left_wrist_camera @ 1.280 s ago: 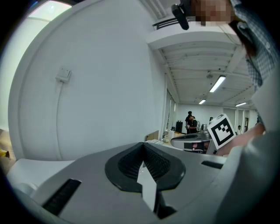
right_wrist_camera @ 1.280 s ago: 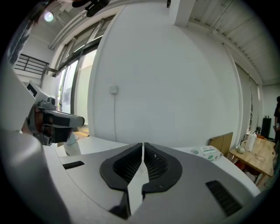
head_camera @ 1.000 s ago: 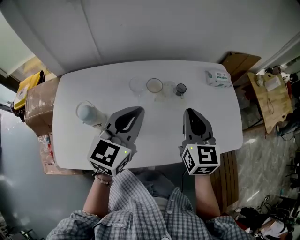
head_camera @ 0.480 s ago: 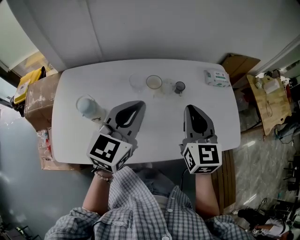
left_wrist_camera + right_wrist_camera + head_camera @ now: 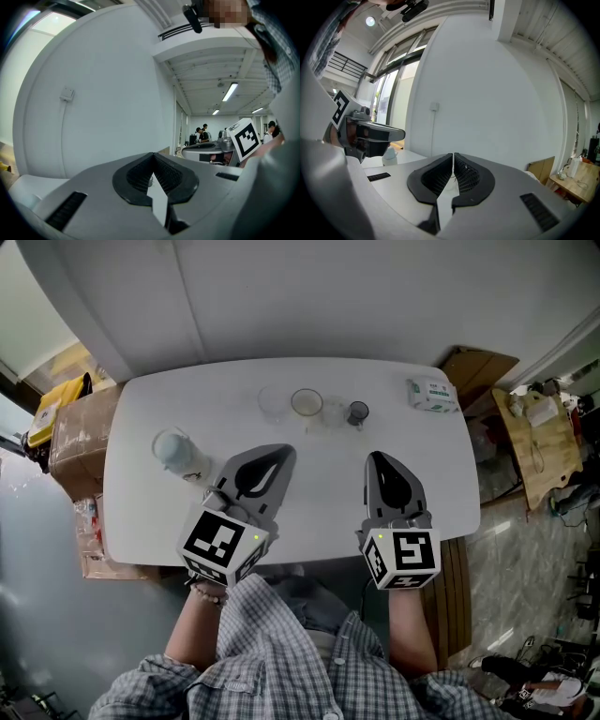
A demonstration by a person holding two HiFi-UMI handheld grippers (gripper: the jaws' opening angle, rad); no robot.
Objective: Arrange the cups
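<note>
Several cups stand in a row at the far middle of the white table (image 5: 431, 465): a clear cup (image 5: 273, 405), a brown-rimmed cup (image 5: 307, 403), another clear cup (image 5: 334, 412) and a small dark cup (image 5: 357, 413). My left gripper (image 5: 277, 452) hovers over the near left of the table, shut with nothing in it. My right gripper (image 5: 378, 460) hovers near the front right, also shut and empty. Both tips sit well short of the cups. In the left gripper view the jaws (image 5: 153, 155) meet; in the right gripper view (image 5: 453, 155) they meet too.
A clear upturned jar or bottle (image 5: 176, 454) lies at the table's left, beside my left gripper. A white-green packet (image 5: 432, 394) rests at the far right corner. Cardboard boxes (image 5: 70, 446) stand left of the table, a wooden bench (image 5: 534, 437) at right.
Both grippers stayed nearly in place; the head view shifted slightly, so the table sits a little higher in frame. Jaws remain shut.
</note>
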